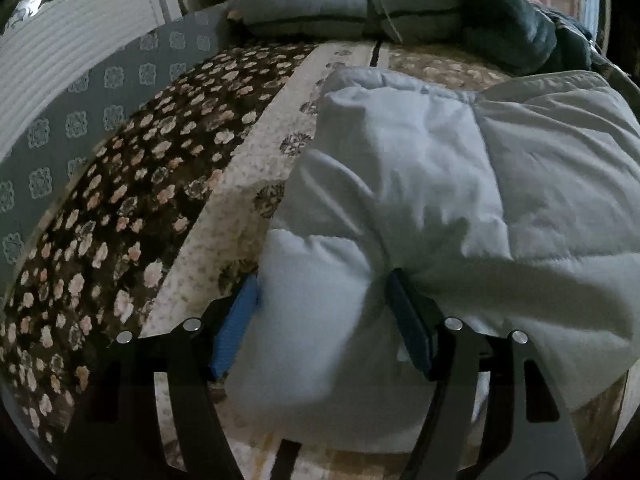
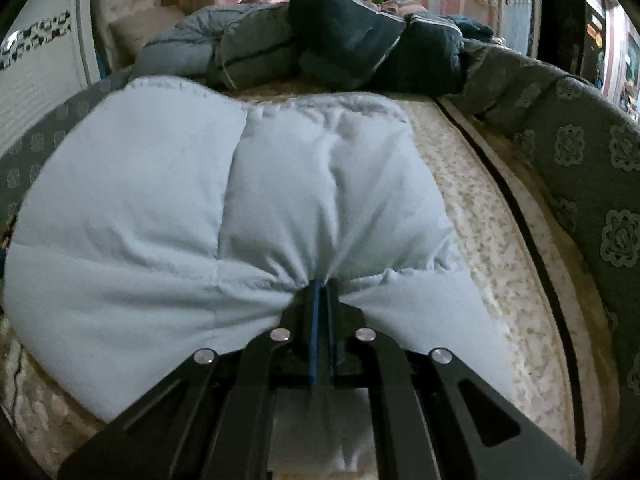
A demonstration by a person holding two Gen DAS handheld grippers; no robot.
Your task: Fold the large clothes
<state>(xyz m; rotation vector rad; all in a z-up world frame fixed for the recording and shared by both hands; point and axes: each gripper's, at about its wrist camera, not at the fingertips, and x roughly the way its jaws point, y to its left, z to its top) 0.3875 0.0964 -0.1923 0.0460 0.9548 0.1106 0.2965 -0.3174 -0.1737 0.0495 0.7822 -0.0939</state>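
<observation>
On the bed [image 1: 224, 216], across its flowered spread (dark brown band at one side, cream band next to it): pale blue quilted garment [image 1: 440, 184], puffy and stitched into broad panels, lying mostly flat with its near edge gathered up. Fills most of the right wrist view too [image 2: 160, 200], far hem curving across the cream part of the bedspread.

Left tongs [image 1: 324, 316]: jaws wide apart, angled down at the near corner of the garment. Between them, a fat fold of the padding, bulging up and brushing both blue pads [image 1: 236, 324]. Looks loose rather than pinched, most of the left pad's face bare; a crease running off from the right pad.

Right tongs [image 2: 322, 292]: jaws narrowed to a slit and clamped on the garment's near edge. Cloth puckered into tight pleats fanning out from the pinch, a little more of it showing below, behind the fingers.

Beyond the garment, at the far end of the bed: heap of padded clothes [image 2: 340, 40], grey-blue and dark teal, well apart from both tongs. Along the bed's side, a grey cover with a rosette pattern [image 2: 580, 160], and pink curtains at the back (blurred).
</observation>
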